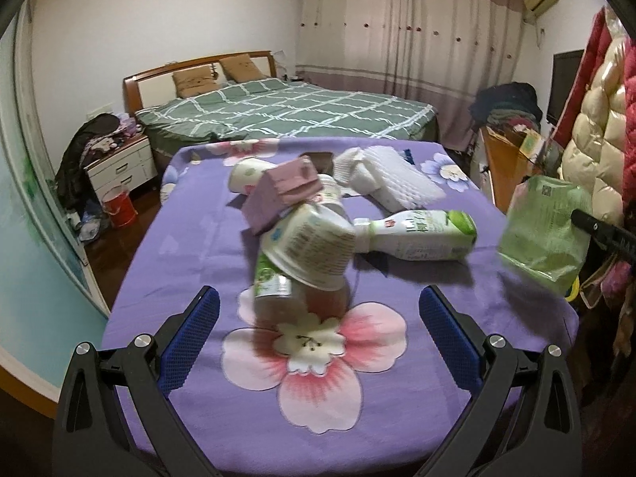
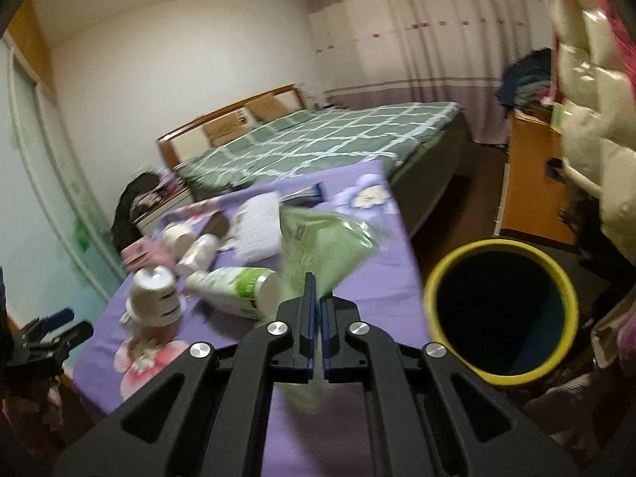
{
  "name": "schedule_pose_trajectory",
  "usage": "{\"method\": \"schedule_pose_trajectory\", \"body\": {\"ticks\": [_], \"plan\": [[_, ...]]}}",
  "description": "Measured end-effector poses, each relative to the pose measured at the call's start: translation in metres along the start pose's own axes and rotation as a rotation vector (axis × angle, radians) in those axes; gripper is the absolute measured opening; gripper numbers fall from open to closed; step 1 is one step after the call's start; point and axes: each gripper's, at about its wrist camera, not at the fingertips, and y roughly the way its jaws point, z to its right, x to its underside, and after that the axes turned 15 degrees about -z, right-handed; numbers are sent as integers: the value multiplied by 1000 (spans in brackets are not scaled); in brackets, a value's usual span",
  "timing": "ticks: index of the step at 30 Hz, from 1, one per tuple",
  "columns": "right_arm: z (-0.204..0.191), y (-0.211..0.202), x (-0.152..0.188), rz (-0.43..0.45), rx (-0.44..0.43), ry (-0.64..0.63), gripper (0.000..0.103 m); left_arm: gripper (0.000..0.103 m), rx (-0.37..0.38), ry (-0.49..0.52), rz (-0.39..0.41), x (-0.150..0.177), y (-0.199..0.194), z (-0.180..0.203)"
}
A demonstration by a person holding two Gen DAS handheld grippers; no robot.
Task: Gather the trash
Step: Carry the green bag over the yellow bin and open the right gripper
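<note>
Left wrist view: left gripper (image 1: 318, 310) hangs over the near half of the bench (image 1: 457, 357), jaws spread wide with nothing between them; bench carries a purple flowered cloth (image 1: 198, 262). Trash lies in a loose pile at mid-bench: a white paper cup (image 1: 312, 248) tipped on its side and resting on a green-labelled bottle (image 1: 272, 282); a pink carton (image 1: 284, 192) leaning just behind it; a second cup (image 1: 248, 175) further back; a white milk bottle with green label (image 1: 417, 234) lying on its side to the right; white foam sheets (image 1: 391, 179) at the far right of the pile. Green plastic pouch (image 1: 544, 234) hangs off the bench's right edge, raised, gripped by the right gripper.

Right wrist view: right gripper (image 2: 316, 298) has its jaws clamped tight on the pouch (image 2: 322, 242), which sticks up beyond the fingertips; picture is blurred. Yellow-rimmed bin (image 2: 501, 310) stands on the floor just right of the bench, mouth open; pouch is beside it, not over it.
</note>
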Motion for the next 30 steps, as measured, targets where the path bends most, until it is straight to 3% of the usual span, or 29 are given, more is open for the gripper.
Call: {"method": "schedule_pose_trajectory", "body": {"ticks": [6, 13, 22, 25, 27, 30], "plan": [[15, -4, -4, 19, -25, 20, 2, 99, 9, 33, -14, -7, 7, 17], [50, -18, -12, 83, 88, 92, 2, 99, 17, 48, -24, -11, 16, 27], [105, 4, -23, 68, 263, 177, 3, 99, 24, 65, -63, -19, 34, 41], [119, 19, -28, 44, 308, 196, 13, 99, 20, 70, -74, -23, 40, 45], [127, 25, -26, 44, 315, 221, 37, 99, 18, 71, -78, -25, 42, 48], [130, 29, -23, 43, 321, 227, 39, 99, 10, 66, -79, -27, 45, 48]]}}
